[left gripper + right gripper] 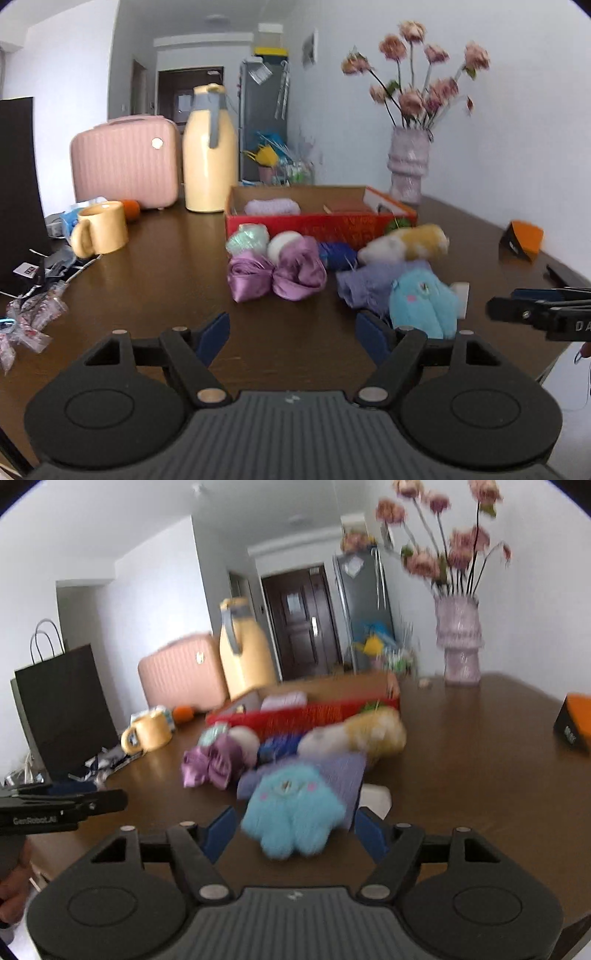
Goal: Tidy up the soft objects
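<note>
A heap of soft things lies on the brown table before a red box (321,225): a light blue plush (424,306), a purple cloth (369,284), a purple satin bow (277,275), a yellow-white plush (406,242), a blue yarn ball (338,254), a white ball (282,243) and a mint puff (247,238). A lilac knit piece (273,206) lies in the box. My left gripper (293,339) is open and empty, short of the bow. My right gripper (293,830) is open, its fingers flanking the blue plush (291,808) without holding it.
A yellow mug (101,234), a yellow flask (210,151) and a pink case (125,160) stand at the back left. A black paper bag (66,709) and wrappers (29,317) are on the left. A flower vase (408,162) and an orange-black box (522,240) stand on the right.
</note>
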Tool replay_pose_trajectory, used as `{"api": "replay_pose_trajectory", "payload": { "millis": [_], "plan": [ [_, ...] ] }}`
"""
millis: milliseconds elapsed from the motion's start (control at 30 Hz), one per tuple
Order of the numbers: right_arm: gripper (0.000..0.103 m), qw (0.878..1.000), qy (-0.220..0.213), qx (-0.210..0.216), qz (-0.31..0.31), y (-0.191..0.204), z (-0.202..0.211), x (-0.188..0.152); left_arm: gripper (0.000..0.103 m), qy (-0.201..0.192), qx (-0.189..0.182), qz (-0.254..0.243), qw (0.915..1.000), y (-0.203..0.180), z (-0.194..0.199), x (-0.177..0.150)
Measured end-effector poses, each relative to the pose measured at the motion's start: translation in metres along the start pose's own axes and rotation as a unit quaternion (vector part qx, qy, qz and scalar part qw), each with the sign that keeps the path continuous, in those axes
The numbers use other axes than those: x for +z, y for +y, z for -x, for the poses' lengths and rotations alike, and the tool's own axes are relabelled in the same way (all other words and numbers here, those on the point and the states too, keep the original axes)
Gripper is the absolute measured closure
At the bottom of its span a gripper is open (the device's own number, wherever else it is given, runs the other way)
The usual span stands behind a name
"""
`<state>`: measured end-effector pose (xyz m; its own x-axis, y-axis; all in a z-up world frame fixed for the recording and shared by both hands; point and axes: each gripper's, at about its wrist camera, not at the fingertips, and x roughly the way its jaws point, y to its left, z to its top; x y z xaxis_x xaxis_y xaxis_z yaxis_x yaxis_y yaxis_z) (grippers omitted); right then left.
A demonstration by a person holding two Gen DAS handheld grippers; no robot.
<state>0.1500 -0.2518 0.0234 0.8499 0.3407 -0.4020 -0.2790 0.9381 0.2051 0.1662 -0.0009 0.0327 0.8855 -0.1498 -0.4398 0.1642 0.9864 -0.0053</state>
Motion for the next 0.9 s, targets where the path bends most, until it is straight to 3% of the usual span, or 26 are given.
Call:
{"api": "replay_pose_trajectory", "payload": {
  "millis": [67, 267, 433, 600, 733, 833, 867, 900],
  "plan": [
    [0.033, 1.000, -0.003, -0.012, 0.009, 0.003, -0.005, 0.000, 0.026, -0.003, 0.009, -0.003, 1.0000, -0.002, -0.005, 0.000],
    [0.033, 1.000, -0.013, -0.027, 0.008, -0.009, -0.021, 0.014, 0.027, 0.008, -0.010, 0.005, 0.9999, -0.004, -0.033, 0.011],
    [0.033, 0.998, -0.014, -0.061, 0.021, -0.032, -0.051, 0.040, 0.032, 0.010, -0.064, -0.003, 0.9979, -0.022, -0.083, 0.046],
    [0.033, 0.997, -0.005, -0.073, 0.030, -0.058, -0.091, 0.062, 0.040, 0.052, -0.141, 0.001, 0.9887, -0.056, -0.156, 0.073],
    [0.033, 0.997, 0.002, -0.065, 0.033, -0.074, -0.124, 0.076, 0.052, 0.109, -0.146, 0.024, 0.9829, -0.069, -0.206, 0.072],
    [0.033, 0.998, 0.009, -0.049, 0.028, -0.083, -0.142, 0.080, 0.055, 0.124, -0.178, 0.066, 0.9740, -0.064, -0.225, 0.070],
    [0.038, 0.999, 0.013, -0.043, 0.023, -0.086, -0.146, 0.081, 0.057, 0.127, -0.186, 0.077, 0.9714, -0.062, -0.228, 0.069],
    [0.051, 0.999, 0.017, -0.035, 0.016, -0.089, -0.151, 0.081, 0.060, 0.129, -0.191, 0.084, 0.9694, -0.060, -0.231, 0.070]
  ]
}}
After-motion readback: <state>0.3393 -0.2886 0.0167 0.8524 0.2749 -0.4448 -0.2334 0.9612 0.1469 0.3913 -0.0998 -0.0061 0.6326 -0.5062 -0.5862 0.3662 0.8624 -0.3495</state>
